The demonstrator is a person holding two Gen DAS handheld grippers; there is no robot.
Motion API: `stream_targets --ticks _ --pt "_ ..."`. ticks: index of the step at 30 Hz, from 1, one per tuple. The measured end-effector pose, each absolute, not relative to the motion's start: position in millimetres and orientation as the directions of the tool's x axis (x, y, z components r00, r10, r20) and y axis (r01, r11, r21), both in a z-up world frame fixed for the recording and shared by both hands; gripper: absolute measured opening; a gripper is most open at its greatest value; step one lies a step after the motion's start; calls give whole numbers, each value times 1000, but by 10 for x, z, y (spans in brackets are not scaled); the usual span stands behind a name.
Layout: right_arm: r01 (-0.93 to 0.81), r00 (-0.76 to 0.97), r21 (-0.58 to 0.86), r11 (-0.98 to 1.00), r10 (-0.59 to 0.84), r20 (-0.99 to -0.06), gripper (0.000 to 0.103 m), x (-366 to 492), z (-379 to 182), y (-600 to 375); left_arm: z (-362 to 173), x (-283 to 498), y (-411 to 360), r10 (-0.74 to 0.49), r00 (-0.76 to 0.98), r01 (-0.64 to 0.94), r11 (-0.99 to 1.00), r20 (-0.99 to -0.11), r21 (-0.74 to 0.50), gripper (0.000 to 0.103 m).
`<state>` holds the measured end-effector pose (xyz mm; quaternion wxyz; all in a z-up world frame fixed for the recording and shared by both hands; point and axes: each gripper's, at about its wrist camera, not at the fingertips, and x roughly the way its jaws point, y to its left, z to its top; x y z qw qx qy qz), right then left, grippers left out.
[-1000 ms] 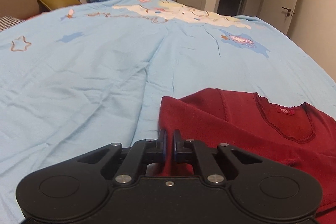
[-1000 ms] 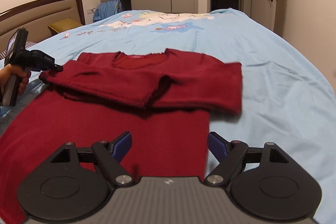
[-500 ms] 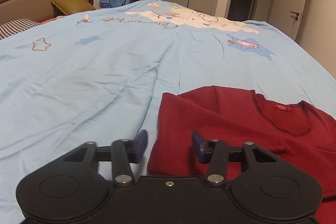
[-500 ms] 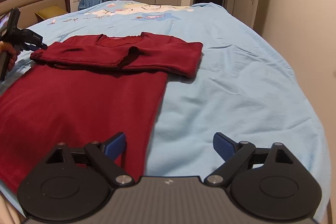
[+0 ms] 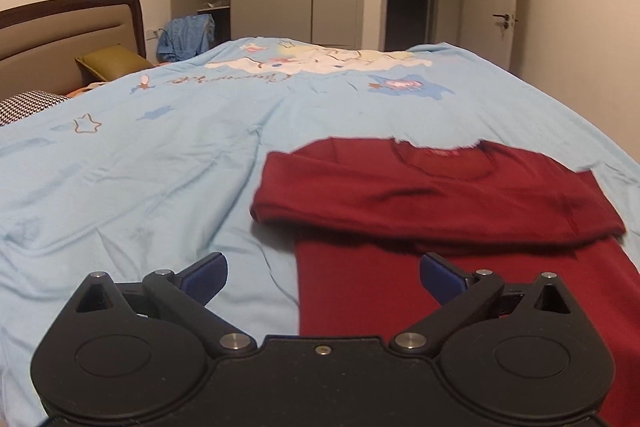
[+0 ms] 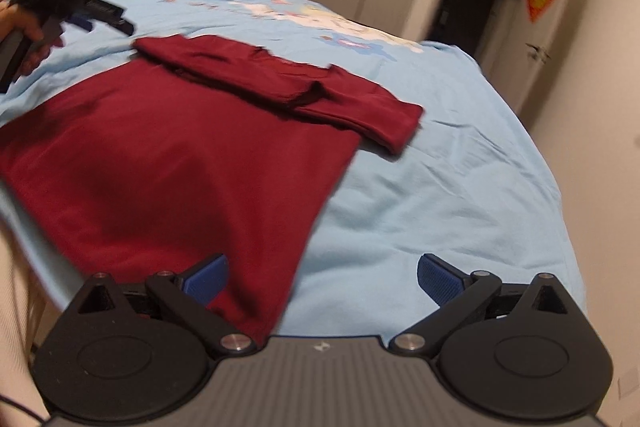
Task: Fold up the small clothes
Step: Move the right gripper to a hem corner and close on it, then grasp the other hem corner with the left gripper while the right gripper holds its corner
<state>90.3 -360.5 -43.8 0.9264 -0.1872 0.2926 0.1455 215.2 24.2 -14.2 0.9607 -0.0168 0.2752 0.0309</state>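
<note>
Bedroom walls, grey wardrobes and a dark doorway frame a bed (image 5: pixel 160 163) covered in a pale blue printed sheet, and the dark red top (image 5: pixel 460 227) lies on its near side, body flat toward the camera, both sleeves folded across the chest into a thick band just below the neckline.

Neither gripper holds anything. The left gripper (image 5: pixel 322 277) hangs over the top's left edge with its jaws opening wide, bare sheet under one blue pad and red cloth under the other, nothing pinched. In the right wrist view the right gripper (image 6: pixel 322 277) has its jaws opening too, straddling the hem corner at the right edge of the top (image 6: pixel 180 155), and the pads press on no cloth.

The risks, as I judge them, sit in the next grab. The sheet is soft and wrinkled, so a low pinch could catch sheet together with hem and drag the whole garment. Lifting the hem unevenly, one corner ahead of the other, would skew the fold. A fast pull could also slide the loosely laid sleeves off the chest, since nothing pins them, and the sleeve end at the right (image 6: pixel 400 123) already overhangs the body's edge.
</note>
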Motion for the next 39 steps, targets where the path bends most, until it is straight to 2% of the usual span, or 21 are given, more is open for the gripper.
stream_targets --ticks 4,10,17,23,25,27,28,30,31,33,36,39 --pt "-491 756 -335 804 202 -623 103 732 -500 -3445 -215 1837 99 5 832 -28 999 -555 -32 102" --pt "-567 741 -472 675 167 -651 103 575 -748 -3151 -333 1486 -151 -58 810 49 998 -584 -32 102" --pt "-585 762 -588 558 131 -634 103 558 -964 -2866 -419 1233 -334 -99 792 89 995 -602 -46 102" --pt "-557 807 -693 459 101 -582 102 509 -1130 -2700 -429 1111 -353 -108 787 96 994 -608 -53 102" --pt "-551 814 -700 455 108 -571 93 486 -1134 -2686 -428 1080 -346 -112 786 96 994 -608 -58 102" --pt "-553 814 -693 462 121 -568 74 461 -1113 -2692 -424 1047 -340 -113 786 94 994 -608 -62 102" --pt "-554 814 -690 465 129 -567 69 438 -1101 -2694 -421 1036 -338 -112 787 93 994 -606 -63 102" --pt "-565 809 -678 469 157 -566 49 396 -1054 -2715 -415 1005 -336 -112 790 92 994 -603 -64 102" --pt "-570 808 -674 470 170 -564 44 372 -1017 -2731 -412 988 -336 -114 790 94 993 -602 -65 102" --pt "-579 804 -673 460 188 -563 24 325 -981 -2743 -405 952 -345 -122 792 104 992 -599 -65 102" --pt "-592 796 -661 460 209 -568 14 289 -923 -2752 -400 888 -364 -157 796 142 987 -585 -72 102" --pt "-601 785 -613 513 238 -571 13 328 -795 -2773 -401 821 -397 -213 797 197 976 -565 -91 102"
